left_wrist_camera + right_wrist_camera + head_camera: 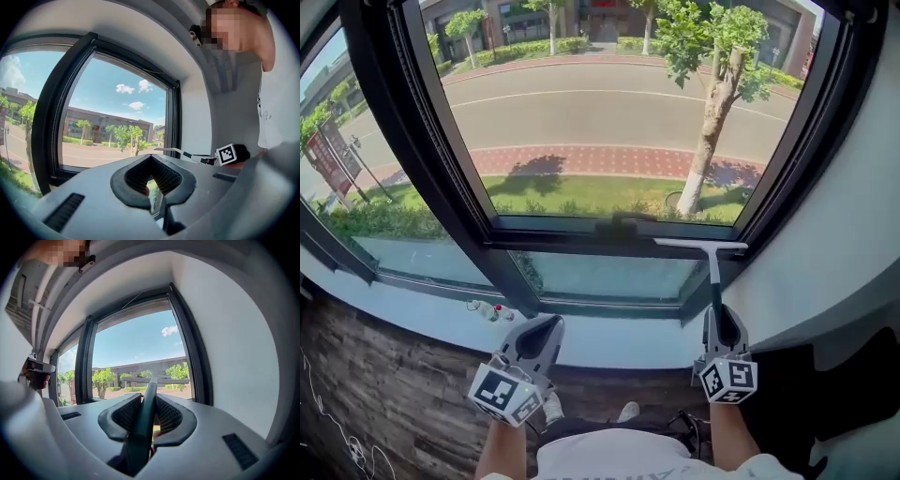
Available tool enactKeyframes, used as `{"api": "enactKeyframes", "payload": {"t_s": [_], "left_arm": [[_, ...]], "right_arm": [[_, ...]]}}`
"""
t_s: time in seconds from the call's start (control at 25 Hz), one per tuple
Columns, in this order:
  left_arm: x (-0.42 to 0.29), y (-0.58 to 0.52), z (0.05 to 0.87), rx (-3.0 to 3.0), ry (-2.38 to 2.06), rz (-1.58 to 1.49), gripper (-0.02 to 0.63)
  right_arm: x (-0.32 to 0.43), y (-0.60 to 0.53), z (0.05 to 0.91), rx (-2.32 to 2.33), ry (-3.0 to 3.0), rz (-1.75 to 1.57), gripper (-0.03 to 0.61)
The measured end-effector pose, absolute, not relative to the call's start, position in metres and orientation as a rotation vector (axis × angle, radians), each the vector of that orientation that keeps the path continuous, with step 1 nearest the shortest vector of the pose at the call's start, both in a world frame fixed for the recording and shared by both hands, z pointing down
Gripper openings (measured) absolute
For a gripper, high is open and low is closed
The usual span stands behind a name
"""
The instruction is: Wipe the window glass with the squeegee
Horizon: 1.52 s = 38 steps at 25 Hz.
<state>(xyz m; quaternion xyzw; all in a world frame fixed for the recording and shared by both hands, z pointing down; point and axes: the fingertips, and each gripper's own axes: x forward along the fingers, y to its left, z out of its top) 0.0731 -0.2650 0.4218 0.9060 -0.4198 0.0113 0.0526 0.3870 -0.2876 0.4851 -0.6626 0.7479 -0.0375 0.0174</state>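
The squeegee (701,246) has a pale horizontal blade and a dark handle (713,281). Its blade sits level with the black crossbar (581,234) under the big window pane (609,112), near the pane's lower right corner. My right gripper (719,317) is shut on the handle from below; in the right gripper view the handle (143,427) runs up between the jaws (149,397) to the blade (157,379). My left gripper (549,325) hovers low at the left, shut and holding nothing (151,159). From there the squeegee (176,151) shows to the right.
A white wall (853,234) closes in on the right of the window. A pale sill (431,314) carries small bottles (487,310) at the left. Beneath it are a dark wood-pattern panel (384,394) and the person's shoes (628,411). A slanted black mullion (422,141) divides the panes.
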Motion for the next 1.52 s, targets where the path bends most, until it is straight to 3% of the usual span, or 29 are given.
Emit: {"api": "enactKeyframes", "payload": {"t_s": [0.36,0.68,1.16,1.52], "left_arm": [[-0.025,-0.292,0.398,2.902,-1.155,0.038,0.017],[-0.107,-0.313,0.401,2.941,-1.031,0.064,0.017],[-0.106,-0.325,0.399,2.938,-0.995,0.029,0.017],[-0.089,-0.318,0.402,2.916,-0.992,-0.003,0.017]], "right_arm": [[0.293,-0.288,0.391,-2.061,2.127,0.062,0.1],[0.204,-0.362,0.209,-1.956,2.002,0.519,0.1],[0.184,-0.447,0.079,-1.954,1.934,0.651,0.1],[0.198,-0.462,0.052,-1.955,1.937,0.725,0.1]]}}
